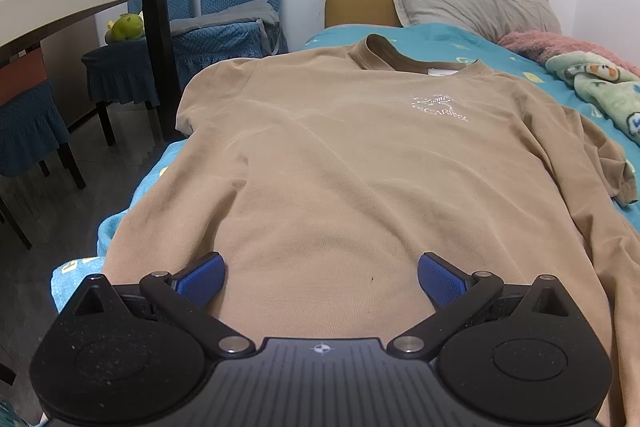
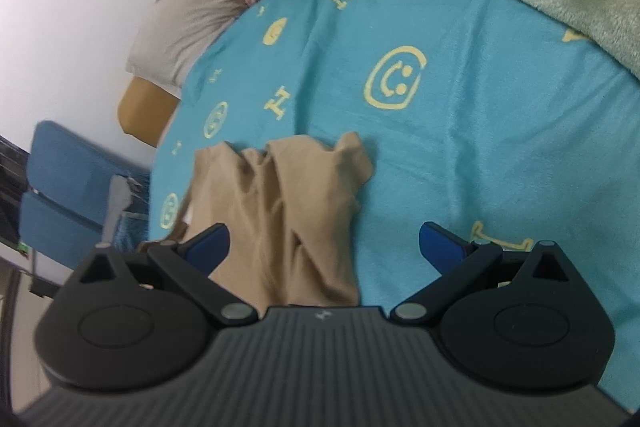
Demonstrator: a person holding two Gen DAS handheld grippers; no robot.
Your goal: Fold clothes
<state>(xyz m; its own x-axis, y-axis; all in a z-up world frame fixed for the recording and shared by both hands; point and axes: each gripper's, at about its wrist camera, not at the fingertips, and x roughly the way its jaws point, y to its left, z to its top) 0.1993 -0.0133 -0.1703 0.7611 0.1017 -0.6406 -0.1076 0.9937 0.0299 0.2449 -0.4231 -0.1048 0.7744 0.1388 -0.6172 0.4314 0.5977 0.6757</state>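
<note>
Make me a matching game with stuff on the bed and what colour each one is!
Things:
1. shirt
2. sheet
3. pillow
4. plush toy

Colours:
A. grey
B. yellow-green
C. tan
D. turquoise with yellow smileys

The plush toy is really on a chair beside the bed, not on it.

Pairs: 1-C, 2-D, 3-A, 4-B
</note>
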